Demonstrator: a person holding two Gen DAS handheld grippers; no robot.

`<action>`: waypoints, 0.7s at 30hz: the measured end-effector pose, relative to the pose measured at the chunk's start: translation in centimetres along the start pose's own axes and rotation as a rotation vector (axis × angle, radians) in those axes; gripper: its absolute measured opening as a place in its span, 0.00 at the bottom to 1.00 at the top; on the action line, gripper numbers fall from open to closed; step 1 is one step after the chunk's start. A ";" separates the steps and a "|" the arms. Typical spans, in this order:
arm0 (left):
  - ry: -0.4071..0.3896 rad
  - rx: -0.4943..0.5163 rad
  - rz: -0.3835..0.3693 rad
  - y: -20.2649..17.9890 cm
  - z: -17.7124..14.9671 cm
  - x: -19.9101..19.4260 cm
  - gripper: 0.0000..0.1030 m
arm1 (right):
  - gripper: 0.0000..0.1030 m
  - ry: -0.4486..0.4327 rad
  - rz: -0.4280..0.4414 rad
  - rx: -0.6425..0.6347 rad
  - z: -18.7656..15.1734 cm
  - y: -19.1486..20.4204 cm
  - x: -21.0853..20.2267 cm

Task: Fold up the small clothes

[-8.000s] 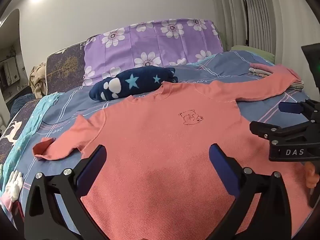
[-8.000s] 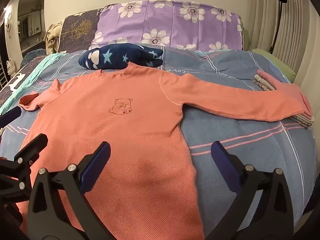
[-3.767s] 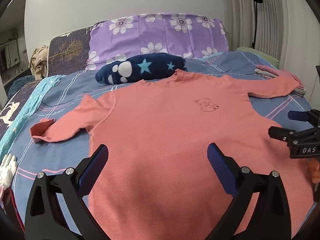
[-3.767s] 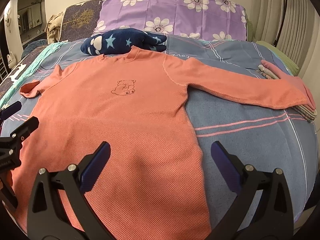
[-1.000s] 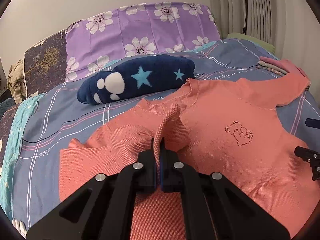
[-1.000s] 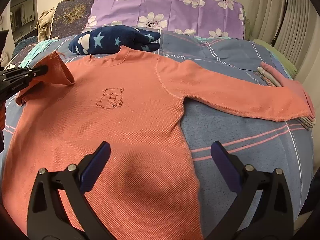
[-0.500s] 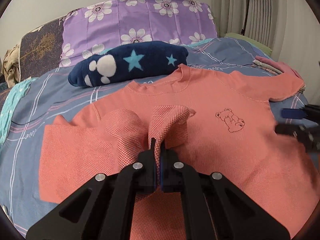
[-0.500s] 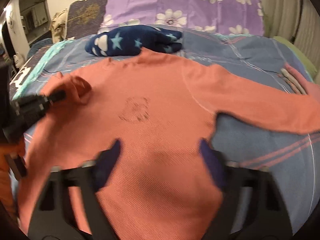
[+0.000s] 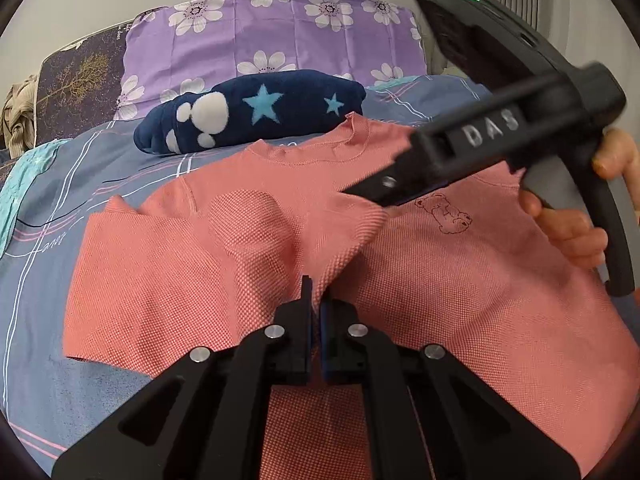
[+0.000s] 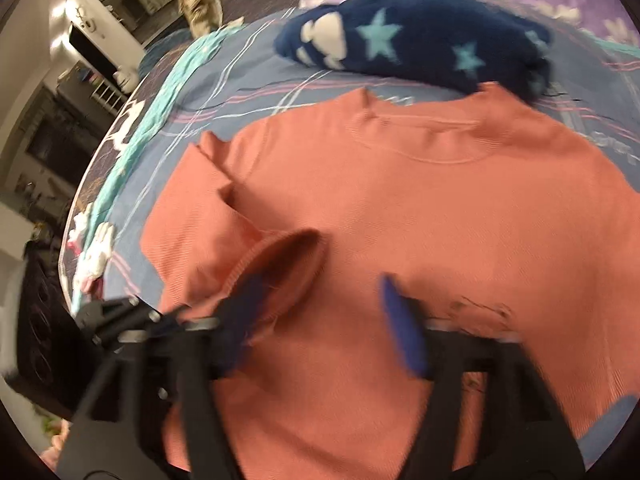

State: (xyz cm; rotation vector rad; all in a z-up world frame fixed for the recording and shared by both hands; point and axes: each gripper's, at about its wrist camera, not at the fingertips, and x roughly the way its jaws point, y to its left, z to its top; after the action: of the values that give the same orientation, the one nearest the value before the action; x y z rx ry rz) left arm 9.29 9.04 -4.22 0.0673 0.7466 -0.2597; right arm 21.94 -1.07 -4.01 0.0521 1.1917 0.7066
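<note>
Presently the coral shirt (image 9: 460, 280) is laid flat on the blue bedsheet (image 9: 44, 280), its collar just beside a navy star-patterned bundle (image 9: 256, 114). One sleeve (image 9: 340, 240) is drawn across the chest, its cuff end pinched in the closed left gripper (image 9: 316, 300). The right gripper (image 10: 320, 312) is brought in over the sleeve with its jaws opening; the cuff is seen by one blue pad, though blur hides whether it is touched. If the left grip is released before the fabric is pressed down, the sleeve could be bunched or dragged askew, and the fold spoiled.
</note>
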 end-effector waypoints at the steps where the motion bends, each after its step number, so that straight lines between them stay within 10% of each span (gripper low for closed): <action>1: 0.000 0.007 -0.001 -0.2 0.0 0.0 0.03 | 0.72 0.013 0.001 0.010 0.1 0.0 0.3; 21: 0.031 0.078 -0.007 -1.9 -0.5 0.6 0.11 | 0.74 0.123 0.275 0.213 -0.5 -0.1 2.5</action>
State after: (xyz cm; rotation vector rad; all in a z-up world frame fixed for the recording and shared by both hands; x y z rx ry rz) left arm 8.89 7.18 -4.92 0.1431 0.7675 -0.2954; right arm 22.04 -0.04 -6.29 0.3603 1.3904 0.8294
